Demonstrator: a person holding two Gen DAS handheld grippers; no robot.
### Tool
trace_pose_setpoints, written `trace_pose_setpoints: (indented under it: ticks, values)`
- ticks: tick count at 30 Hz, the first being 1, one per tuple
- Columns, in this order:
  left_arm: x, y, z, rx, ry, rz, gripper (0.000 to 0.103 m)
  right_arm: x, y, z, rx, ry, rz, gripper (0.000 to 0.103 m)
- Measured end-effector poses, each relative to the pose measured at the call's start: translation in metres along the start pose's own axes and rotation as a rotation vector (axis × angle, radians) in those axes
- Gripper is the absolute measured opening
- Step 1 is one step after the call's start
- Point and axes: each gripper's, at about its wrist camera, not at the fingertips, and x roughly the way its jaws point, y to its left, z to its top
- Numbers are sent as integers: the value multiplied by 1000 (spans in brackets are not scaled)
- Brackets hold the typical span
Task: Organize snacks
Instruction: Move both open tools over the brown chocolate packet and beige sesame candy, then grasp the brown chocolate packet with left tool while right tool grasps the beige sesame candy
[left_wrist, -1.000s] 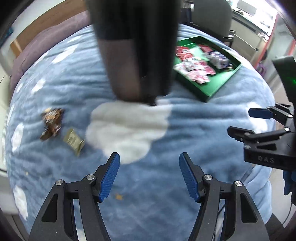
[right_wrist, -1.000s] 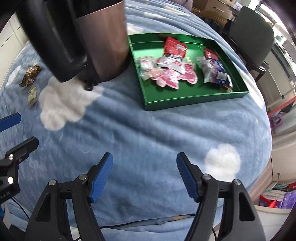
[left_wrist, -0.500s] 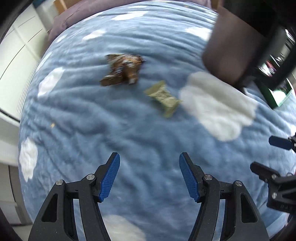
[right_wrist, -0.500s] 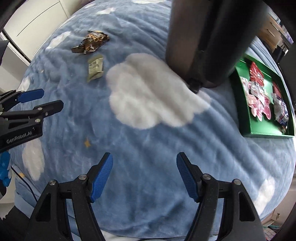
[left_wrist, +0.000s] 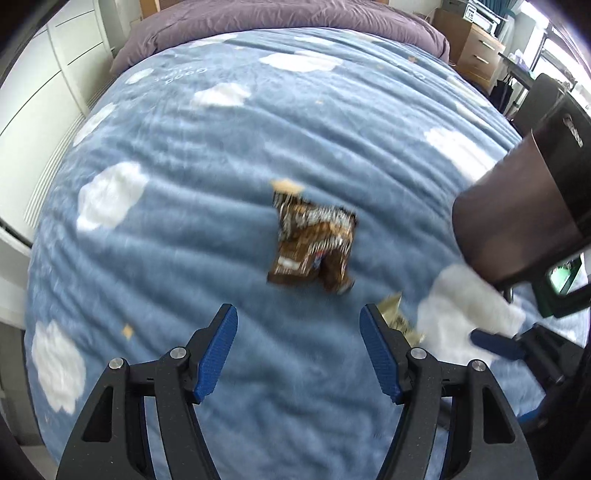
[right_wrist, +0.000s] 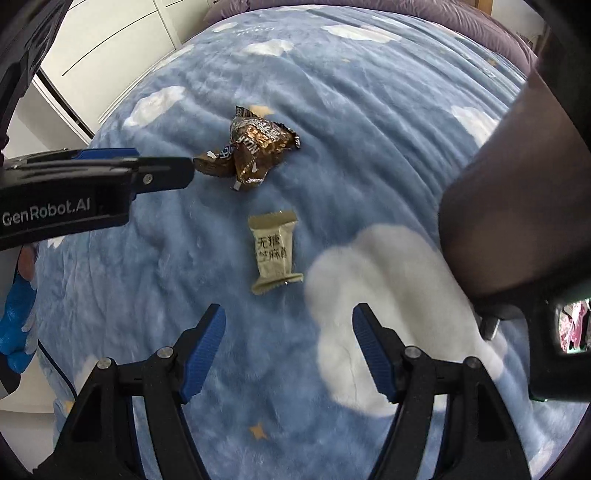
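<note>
A pile of brown crinkled snack wrappers (left_wrist: 314, 243) lies on the blue cloud-print blanket (left_wrist: 184, 184), just ahead of my open, empty left gripper (left_wrist: 297, 350). The pile also shows in the right wrist view (right_wrist: 255, 151). A small olive-beige snack packet (right_wrist: 275, 254) lies just ahead of my open, empty right gripper (right_wrist: 288, 350); in the left wrist view the packet (left_wrist: 399, 317) sits partly behind the right finger. The left gripper's tip (right_wrist: 162, 173) reaches next to the brown pile.
A dark, brown-sided object (right_wrist: 517, 206) looms at the right, close to the lens. A sliver of the green tray (right_wrist: 572, 325) with pink snacks shows behind it. A purple duvet (left_wrist: 280, 18) and white cabinets (left_wrist: 48, 92) border the bed.
Both grippers have swung left, away from the green tray and toward the loose snacks. The brown pile and the beige packet are now much closer. Both stay open.
</note>
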Motion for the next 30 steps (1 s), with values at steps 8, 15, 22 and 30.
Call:
trace_pose_setpoints:
  ticks: [8,15,22,30]
  values:
    - [31,-17,35,95,18,-50,63,17,7,18,4,-3,20,103]
    - [63,-20,44,121,84,-23,63,38,4,29,26,26,31,103]
    - [82,-18,50,128,125,-15,63,57,0,38,49,71,45,103]
    - [92,-19,49,122,128,-19,63,64,-4,45,39,99,23,81]
